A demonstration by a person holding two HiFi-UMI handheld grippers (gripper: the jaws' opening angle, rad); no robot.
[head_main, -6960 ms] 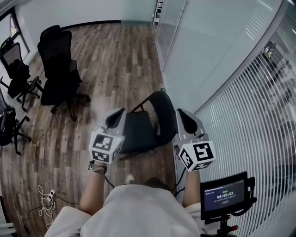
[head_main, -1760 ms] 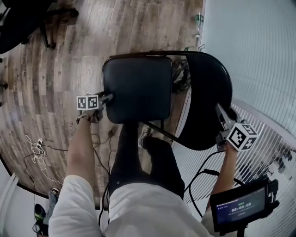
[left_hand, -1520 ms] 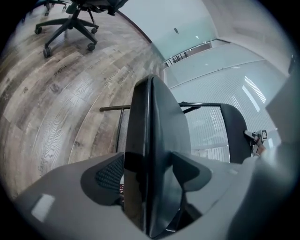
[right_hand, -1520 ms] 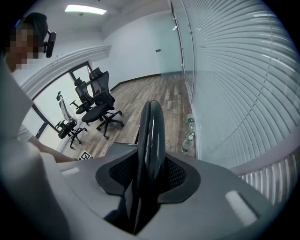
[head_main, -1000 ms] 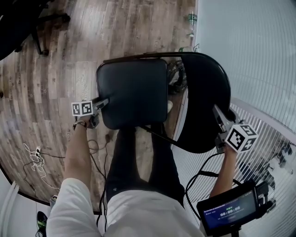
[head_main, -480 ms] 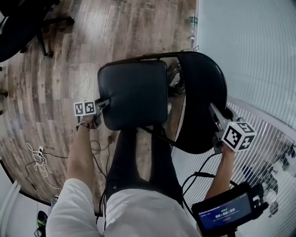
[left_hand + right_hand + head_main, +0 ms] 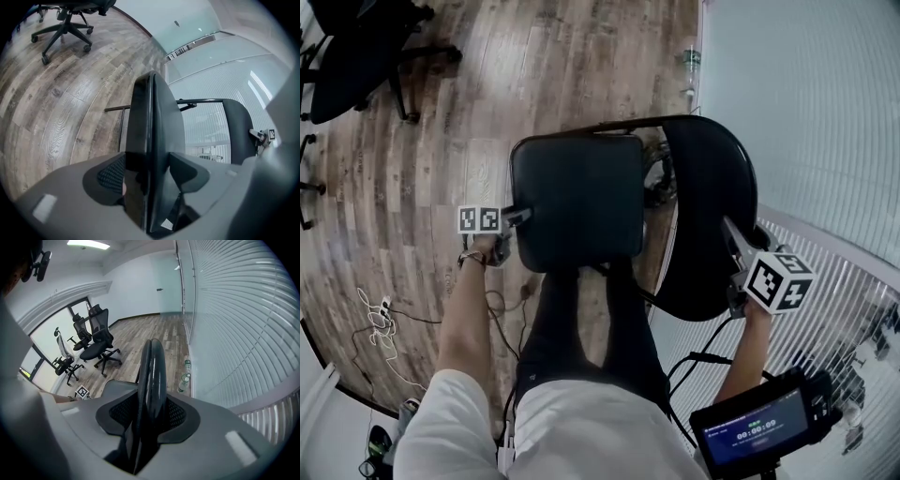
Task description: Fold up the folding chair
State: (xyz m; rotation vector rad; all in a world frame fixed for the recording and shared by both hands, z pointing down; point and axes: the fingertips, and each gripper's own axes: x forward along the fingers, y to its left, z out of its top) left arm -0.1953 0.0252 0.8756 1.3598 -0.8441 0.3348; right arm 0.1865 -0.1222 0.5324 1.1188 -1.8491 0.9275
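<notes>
While the left gripper (image 7: 521,217), jaws just closing, clamps the padded square seat (image 7: 577,202) edge of the black folding chair (image 7: 609,124), the right gripper (image 7: 730,232) pinches its curved black backrest (image 7: 708,183) rim. Open wood-plank floor (image 7: 422,150) beyond the left, white blinds (image 7: 853,267) tight beside the right.

From here I see wood-plank floor (image 7: 422,141) with black office chairs (image 7: 356,56) top-left of the head view, a white cable tangle (image 7: 375,314) lower-left, bottles (image 7: 690,58) near the window blinds (image 7: 853,300), and a small timer screen (image 7: 757,431) bottom-right.
</notes>
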